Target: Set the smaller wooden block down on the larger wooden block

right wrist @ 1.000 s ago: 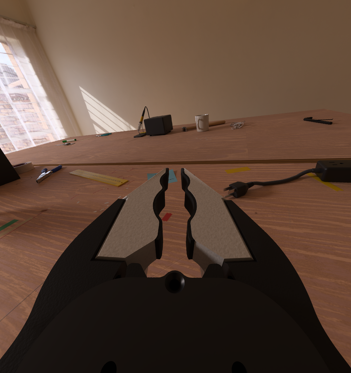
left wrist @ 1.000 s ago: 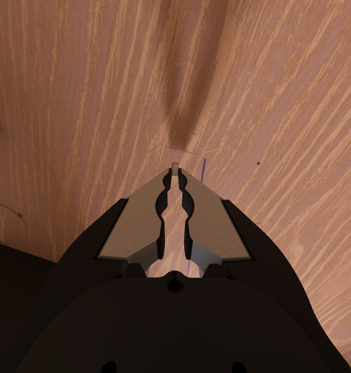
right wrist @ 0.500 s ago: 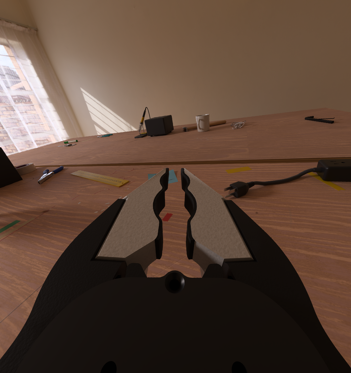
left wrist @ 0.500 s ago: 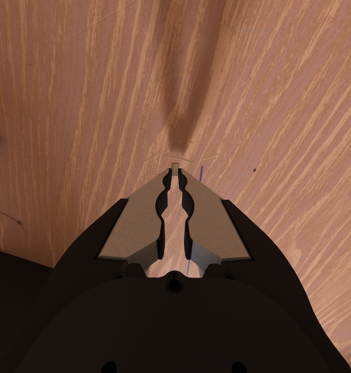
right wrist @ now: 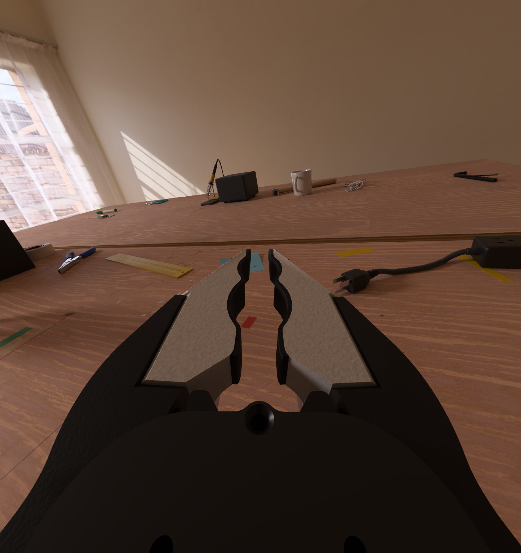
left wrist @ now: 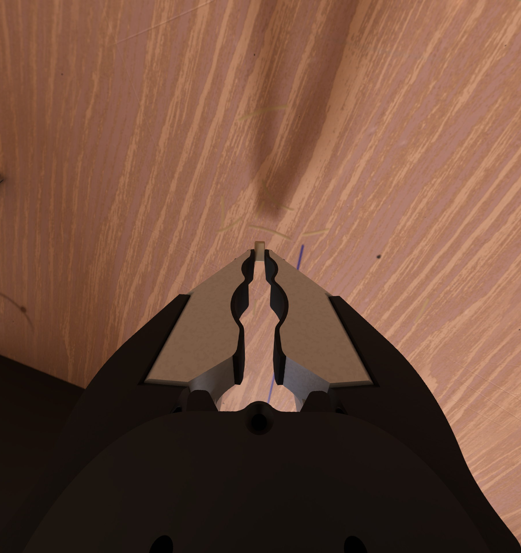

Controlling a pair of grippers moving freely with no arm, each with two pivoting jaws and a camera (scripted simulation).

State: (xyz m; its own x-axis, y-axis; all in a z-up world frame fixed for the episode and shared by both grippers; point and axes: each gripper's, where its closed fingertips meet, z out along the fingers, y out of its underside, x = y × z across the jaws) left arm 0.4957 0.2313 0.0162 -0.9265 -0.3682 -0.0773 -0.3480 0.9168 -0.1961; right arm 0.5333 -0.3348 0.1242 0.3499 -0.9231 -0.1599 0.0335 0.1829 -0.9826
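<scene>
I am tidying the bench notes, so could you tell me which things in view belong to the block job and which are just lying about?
Job:
- small wooden block, pinched in the left gripper
- larger block: not in view

Lying about:
- mug
- soldering iron
- hammer
- ruler
- power strip
- plug
- tape roll

Right gripper (right wrist: 258, 254): jaws slightly parted, nothing between them, held over a wooden desk (right wrist: 403, 344). Near section of the desk: black power strip (right wrist: 506, 250) at the right edge with its cord and plug (right wrist: 350, 280) lying loose, yellow ruler (right wrist: 149, 265), blue-handled clip (right wrist: 75, 260) and tape roll (right wrist: 41, 250) toward the left edge, blue note (right wrist: 256, 265) just beyond the fingertips, red tape (right wrist: 249, 322), yellow tape (right wrist: 354, 252) and green tape (right wrist: 6, 341) strips. Far section toward the back edge: soldering iron (right wrist: 211, 182) beside a black box (right wrist: 236, 186), white mug (right wrist: 301, 182) in front of a hammer (right wrist: 322, 183), paper clips (right wrist: 354, 185), green marker (right wrist: 106, 211).
</scene>
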